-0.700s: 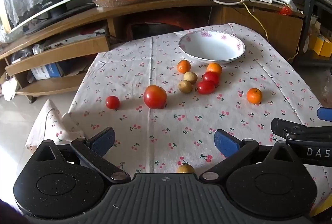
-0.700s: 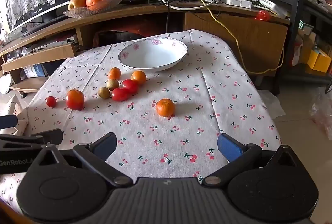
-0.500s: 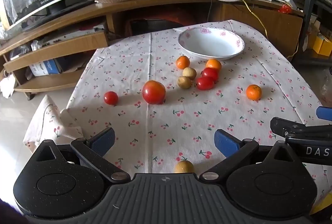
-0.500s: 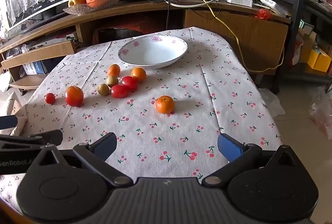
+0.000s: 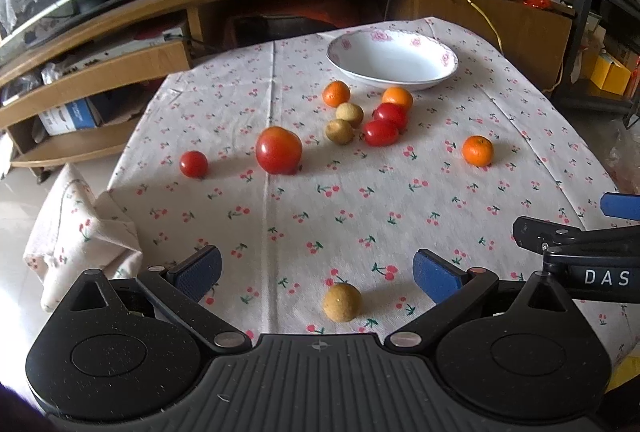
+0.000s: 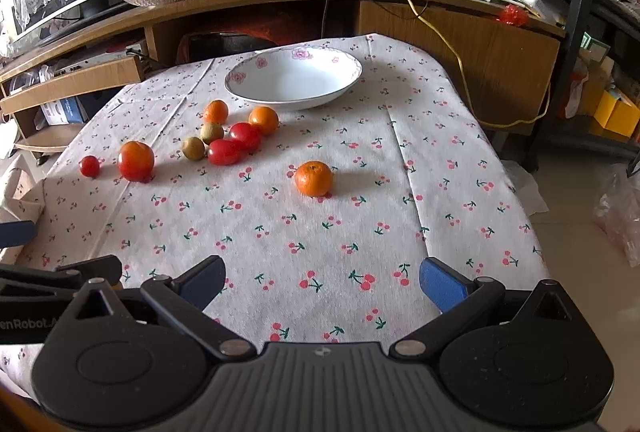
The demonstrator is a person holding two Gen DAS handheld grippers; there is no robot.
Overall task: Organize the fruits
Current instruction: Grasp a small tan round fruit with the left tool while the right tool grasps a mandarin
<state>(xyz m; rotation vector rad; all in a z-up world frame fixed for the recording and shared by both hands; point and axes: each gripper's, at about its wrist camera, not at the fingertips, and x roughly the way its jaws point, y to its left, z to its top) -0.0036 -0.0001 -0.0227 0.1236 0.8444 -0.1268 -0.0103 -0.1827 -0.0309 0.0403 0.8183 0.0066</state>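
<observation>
Nearest, both the left tongs [image 5: 316, 274] and right tongs [image 6: 322, 282] gape wide, holding nothing; a small tan round fruit [image 5: 342, 302] lies between the left pair; farther off, tomatoes and mandarins sit scattered on the cherry-print cloth surface [image 6: 360, 232]; the white floral-rimmed ceramic bowl [image 6: 294, 78] is empty, so sorting looks unstarted.

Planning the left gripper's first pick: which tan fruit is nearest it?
The lone tan fruit between the open left gripper fingers; the other two sit far off by the bowl.
</observation>
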